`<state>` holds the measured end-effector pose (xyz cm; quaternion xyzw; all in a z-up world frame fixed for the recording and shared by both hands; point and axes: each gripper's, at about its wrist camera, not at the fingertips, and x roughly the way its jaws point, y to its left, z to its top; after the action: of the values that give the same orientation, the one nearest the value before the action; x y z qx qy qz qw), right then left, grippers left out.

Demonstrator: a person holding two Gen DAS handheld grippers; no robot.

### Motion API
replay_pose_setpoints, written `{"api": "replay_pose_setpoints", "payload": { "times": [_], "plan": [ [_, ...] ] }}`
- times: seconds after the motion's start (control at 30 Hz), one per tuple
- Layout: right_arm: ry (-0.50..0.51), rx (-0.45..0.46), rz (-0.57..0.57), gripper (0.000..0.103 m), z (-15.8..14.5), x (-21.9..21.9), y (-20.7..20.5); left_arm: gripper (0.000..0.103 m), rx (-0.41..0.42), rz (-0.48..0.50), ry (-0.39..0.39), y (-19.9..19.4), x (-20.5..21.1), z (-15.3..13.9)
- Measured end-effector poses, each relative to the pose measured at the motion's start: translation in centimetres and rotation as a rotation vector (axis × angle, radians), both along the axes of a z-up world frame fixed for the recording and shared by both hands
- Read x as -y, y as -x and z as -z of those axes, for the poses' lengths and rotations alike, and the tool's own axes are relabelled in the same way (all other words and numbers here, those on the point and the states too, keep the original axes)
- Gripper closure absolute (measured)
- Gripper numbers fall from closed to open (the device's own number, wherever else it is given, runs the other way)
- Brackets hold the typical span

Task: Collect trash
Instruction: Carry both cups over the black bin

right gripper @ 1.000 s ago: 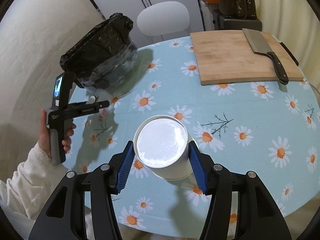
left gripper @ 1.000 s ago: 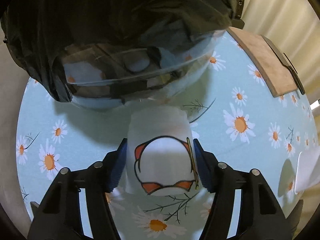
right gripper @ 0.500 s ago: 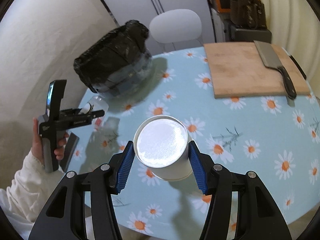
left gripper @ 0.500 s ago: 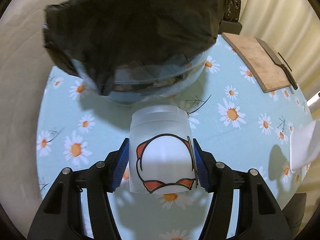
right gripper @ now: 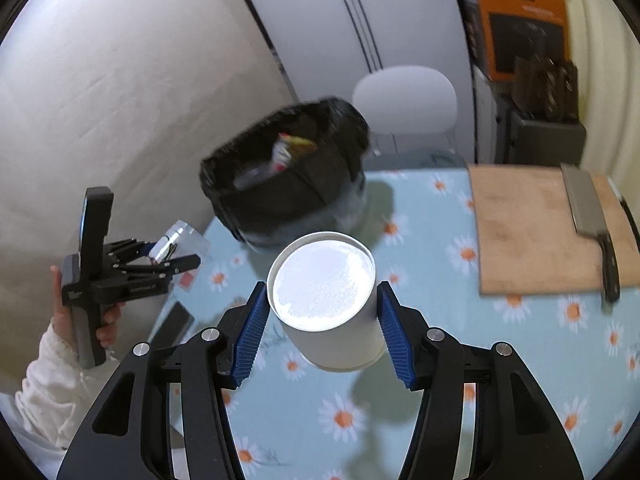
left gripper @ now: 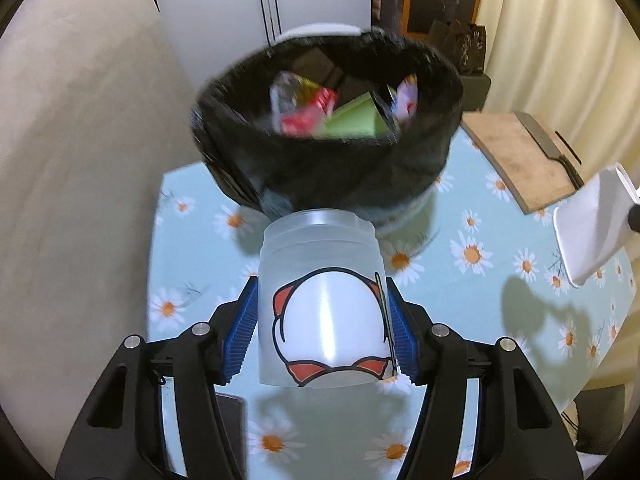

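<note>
My left gripper [left gripper: 322, 332] is shut on a frosted plastic cup [left gripper: 324, 300] with a red and black drawing, held above the table in front of the bin. The bin [left gripper: 332, 152] is lined with a black bag, stands at the table's far side and holds wrappers and a green carton. My right gripper [right gripper: 320, 320] is shut on a white paper cup [right gripper: 328, 308], held above the table with its flat end toward the camera. That cup shows at the right edge of the left wrist view [left gripper: 588, 228]. The left gripper with its cup shows in the right wrist view [right gripper: 160, 256], left of the bin [right gripper: 288, 196].
The round table has a light blue daisy cloth [right gripper: 500, 344]. A wooden cutting board [right gripper: 544, 232] with a cleaver [right gripper: 592, 224] lies at the far right. A dark phone [right gripper: 172, 324] lies near the table's left edge. A white chair [right gripper: 404, 100] stands behind the bin.
Both grippers have risen with their cups. The left view now looks down into the open bin instead of at its side. The right view sits higher above the table.
</note>
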<state>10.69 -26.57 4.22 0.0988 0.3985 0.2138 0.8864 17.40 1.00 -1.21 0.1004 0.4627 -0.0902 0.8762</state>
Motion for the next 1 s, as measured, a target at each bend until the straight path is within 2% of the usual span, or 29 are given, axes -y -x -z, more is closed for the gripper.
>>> {"api": "replay_pose_setpoints", "payload": {
  "times": [0.13,0.23,0.37,0.53,0.73,0.87,1.0],
  "plan": [
    [0.001,0.048,-0.031,0.052,-2.1,-1.5,-1.6,0.043,0.03,0.0,-0.001,-0.4,-0.9,-2.2],
    [0.0,0.08,-0.051,0.052,-3.6,-2.5,-2.7,0.043,0.037,0.011,0.03,-0.8,-1.6,-3.9],
    [-0.056,0.091,-0.097,0.052,-5.6,-3.4,-4.5,0.043,0.059,0.04,0.033,-0.9,-2.2,-6.0],
    [-0.075,0.121,-0.11,0.052,-7.7,-4.4,-6.2,0.042,0.058,0.061,0.042,-1.7,-2.2,-8.4],
    [-0.06,0.145,-0.113,0.052,-8.3,-5.9,-9.0,0.042,0.074,0.111,0.046,-3.4,-1.6,-10.1],
    [-0.097,0.172,-0.115,0.052,-8.4,-6.6,-11.0,0.042,0.099,0.18,0.106,-5.2,-1.1,-10.8],
    [-0.081,0.184,-0.121,0.052,-8.2,-7.8,-13.0,0.042,0.116,0.242,0.144,-7.4,-0.5,-10.8]
  ]
}}
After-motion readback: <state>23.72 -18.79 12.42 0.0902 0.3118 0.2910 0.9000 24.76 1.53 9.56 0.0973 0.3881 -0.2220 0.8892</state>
